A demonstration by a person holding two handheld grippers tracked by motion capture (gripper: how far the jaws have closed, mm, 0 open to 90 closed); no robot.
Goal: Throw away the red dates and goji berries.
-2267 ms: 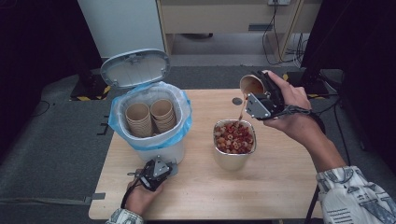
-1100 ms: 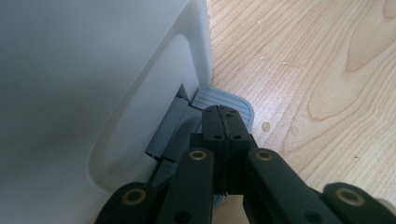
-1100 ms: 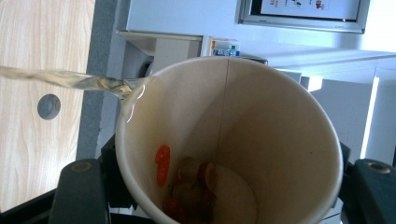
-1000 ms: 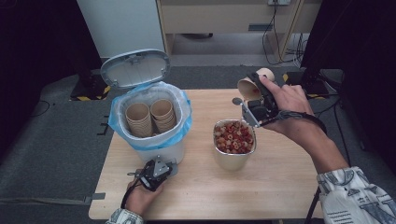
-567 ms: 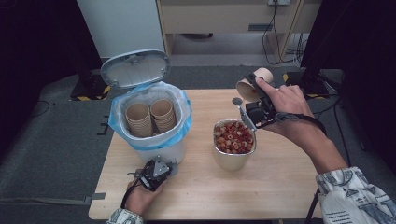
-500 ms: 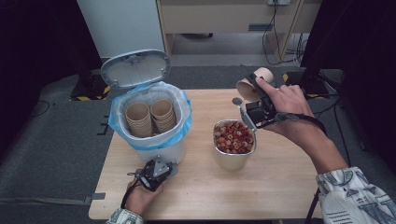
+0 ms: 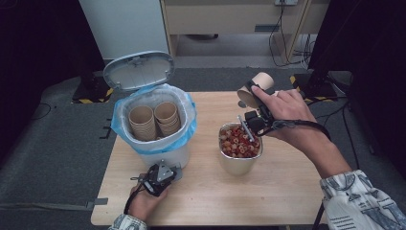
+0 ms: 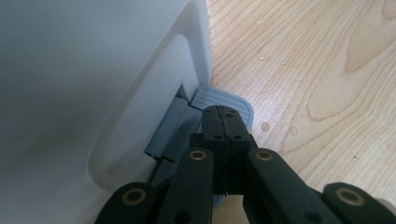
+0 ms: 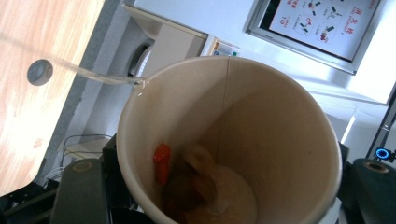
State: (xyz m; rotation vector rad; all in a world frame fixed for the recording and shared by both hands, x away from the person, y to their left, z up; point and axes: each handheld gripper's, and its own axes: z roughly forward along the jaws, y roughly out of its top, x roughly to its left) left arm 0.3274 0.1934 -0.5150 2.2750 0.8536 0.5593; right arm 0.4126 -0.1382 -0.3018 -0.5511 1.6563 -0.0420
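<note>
My right gripper (image 7: 253, 103) is shut on a brown paper cup (image 7: 261, 84), tipped mouth-down over a metal bowl (image 7: 234, 165) of red and yellow cereal rings (image 7: 239, 141). A thin clear stream (image 9: 84, 72) leaves the cup's rim. Inside the paper cup (image 9: 243, 140) a red piece and brown dregs cling near the bottom, and a black finger (image 9: 77, 191) shows at each side of it. My left gripper (image 7: 170, 170) is shut, with its tips (image 8: 223, 112) on the grey pedal (image 8: 229, 100) of a white bin (image 7: 160, 154).
The bin's lid (image 7: 139, 71) stands open, and its blue liner (image 7: 122, 127) holds two stacks of paper cups (image 7: 155, 120). The wooden table (image 7: 287, 201) ends near the person's sleeves. A small grey disc (image 9: 39, 71) lies on the tabletop.
The right hand has tipped the cup further, so its mouth now faces down and its base points up. The left gripper has stayed on the pedal.
</note>
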